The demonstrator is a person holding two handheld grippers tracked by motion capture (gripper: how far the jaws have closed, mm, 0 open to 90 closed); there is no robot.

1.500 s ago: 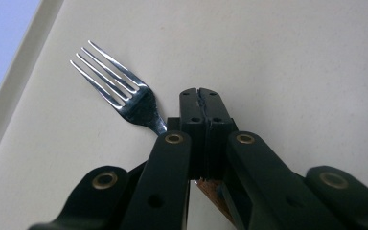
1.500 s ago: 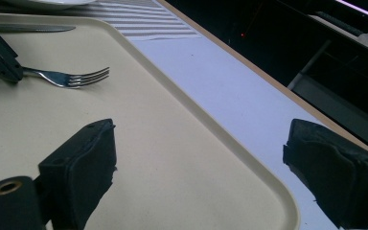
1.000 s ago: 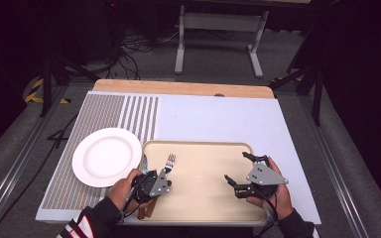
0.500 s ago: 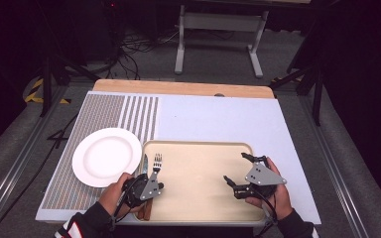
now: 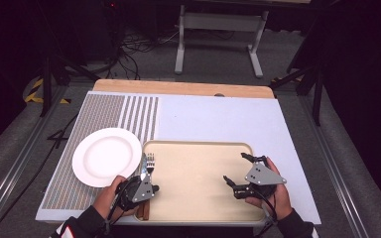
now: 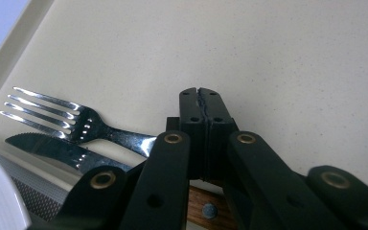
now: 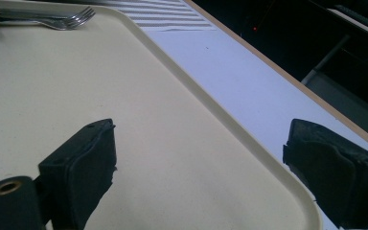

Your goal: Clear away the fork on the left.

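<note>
Nearby, lower left of high view: left gripper [image 5: 146, 184] over left edge of tray [image 5: 198, 145], jaws pressed together, gripping nothing. Fork [image 6: 72, 120] and knife [image 6: 52, 149] lie side by side just left of closed fingertips [image 6: 201, 103], apart from them; wooden handle [image 6: 206, 208] under jaws. Right gripper [image 5: 239, 171] lower right, jaws wide apart, empty, over tray's right rim. Plate [image 5: 106, 156] left of tray, touching nothing. Farther back, bare table [image 5: 218, 116].

The tray [image 5: 198, 198] is plain beige; the fork [image 6: 72, 120] and serrated knife [image 6: 52, 149] are shiny silver — the visible handle [image 6: 206, 208] is brown wood. The plate [image 5: 106, 156] is white, beside a grey-and-white striped mat [image 5: 139, 116] — both grippers black.
</note>
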